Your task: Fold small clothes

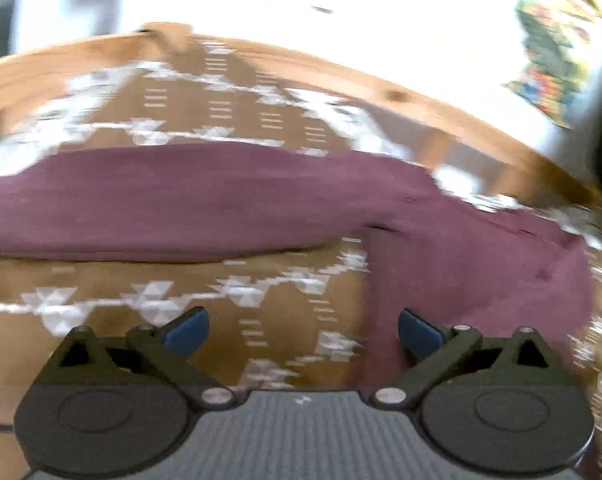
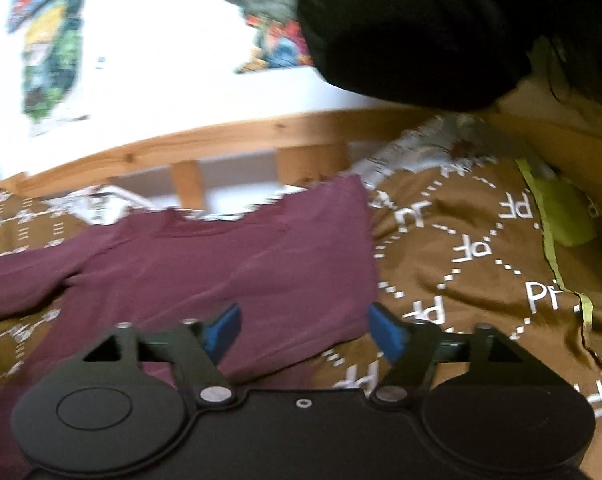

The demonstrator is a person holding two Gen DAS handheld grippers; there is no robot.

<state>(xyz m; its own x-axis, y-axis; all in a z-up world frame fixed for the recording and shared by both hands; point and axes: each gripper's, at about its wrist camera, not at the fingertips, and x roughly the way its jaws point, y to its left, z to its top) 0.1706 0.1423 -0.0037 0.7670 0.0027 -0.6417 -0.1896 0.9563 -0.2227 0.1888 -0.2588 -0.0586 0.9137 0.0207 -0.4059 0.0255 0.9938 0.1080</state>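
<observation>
Well, I had both claws wide and holding nothing. My left claw [image 1: 303,330] hung over the brown blanket [image 1: 149,344], with the purple shirt [image 1: 205,200] spread flat just ahead and one sleeve running off to its left side. My right claw [image 2: 304,330] hung over the shirt's [image 2: 237,256] near edge. A wooden rail [image 2: 221,136] stood beyond it.

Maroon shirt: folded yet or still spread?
Mostly spread: the shirt lies flat on the bedcover, one sleeve out sideways. Its other side looks straight-edged, maybe tucked; cannot tell.
</observation>
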